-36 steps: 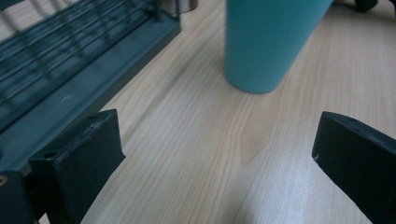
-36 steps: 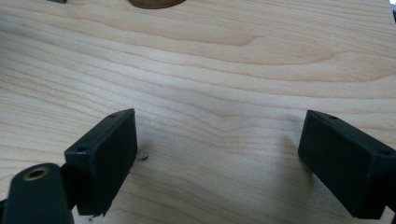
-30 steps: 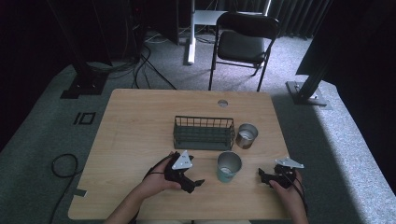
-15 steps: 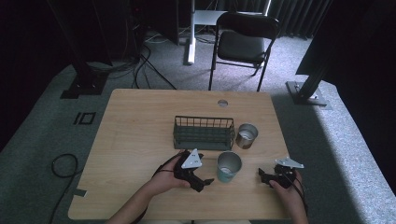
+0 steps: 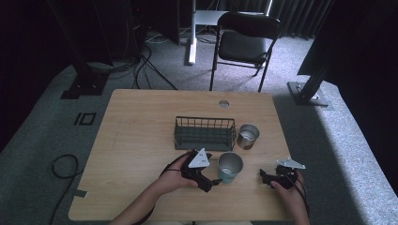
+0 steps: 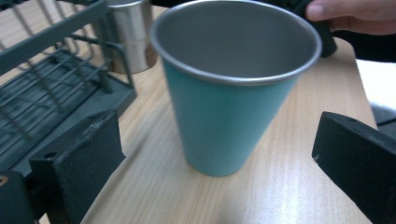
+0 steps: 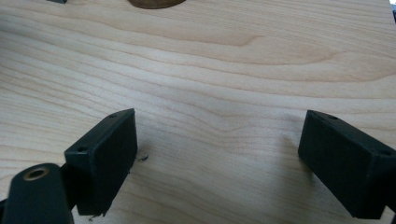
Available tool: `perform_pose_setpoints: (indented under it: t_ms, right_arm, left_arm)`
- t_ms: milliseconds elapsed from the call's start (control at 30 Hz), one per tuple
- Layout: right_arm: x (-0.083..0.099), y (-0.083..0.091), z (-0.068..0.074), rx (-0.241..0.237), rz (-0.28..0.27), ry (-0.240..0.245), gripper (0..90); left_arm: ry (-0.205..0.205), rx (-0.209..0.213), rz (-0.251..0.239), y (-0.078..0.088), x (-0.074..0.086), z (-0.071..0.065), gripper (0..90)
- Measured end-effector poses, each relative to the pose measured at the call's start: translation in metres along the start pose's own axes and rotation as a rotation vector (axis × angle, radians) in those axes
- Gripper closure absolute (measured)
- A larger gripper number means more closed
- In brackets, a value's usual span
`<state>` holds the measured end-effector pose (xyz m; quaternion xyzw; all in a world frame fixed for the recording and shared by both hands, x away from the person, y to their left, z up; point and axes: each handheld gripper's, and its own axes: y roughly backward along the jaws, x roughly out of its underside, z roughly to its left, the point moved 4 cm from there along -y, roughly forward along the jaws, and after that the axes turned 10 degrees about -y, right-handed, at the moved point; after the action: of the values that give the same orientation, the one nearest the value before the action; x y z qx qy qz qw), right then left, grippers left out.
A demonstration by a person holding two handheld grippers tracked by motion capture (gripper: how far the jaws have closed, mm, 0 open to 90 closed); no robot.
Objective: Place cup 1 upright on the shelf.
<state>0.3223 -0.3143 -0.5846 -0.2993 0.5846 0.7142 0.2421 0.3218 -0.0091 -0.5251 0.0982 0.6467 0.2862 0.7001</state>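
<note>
The teal cup (image 6: pixel 229 93) stands upright on the wooden worktop (image 5: pixel 141 136), just in front of the wire rack (image 5: pixel 204 133) and near a steel cup (image 5: pixel 247 136) that sits beside the rack's end. The left gripper (image 5: pixel 212 181) lies just beside the teal cup, its fingers (image 6: pixel 77 161) spread wide to either side of it — not touching it. The right gripper (image 5: pixel 264 177) rests well apart from the cup near the worktop's front edge, fingers (image 7: pixel 105 154) apart over bare wood.
</note>
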Motion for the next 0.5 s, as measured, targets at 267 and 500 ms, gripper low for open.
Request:
perform_pose_setpoints:
  t_ms: [267, 500]
  right_arm:
    - [0.0, 0.0, 0.0, 0.0, 0.0, 0.0, 11.4]
    - [0.0, 0.0, 0.0, 0.0, 0.0, 0.0, 11.4]
  left_arm:
    - [-0.021, 0.014, -0.012, -0.012, -0.008, -0.003, 2.2]
    - [-0.035, 0.01, -0.011, -0.025, -0.013, -0.004, 2.2]
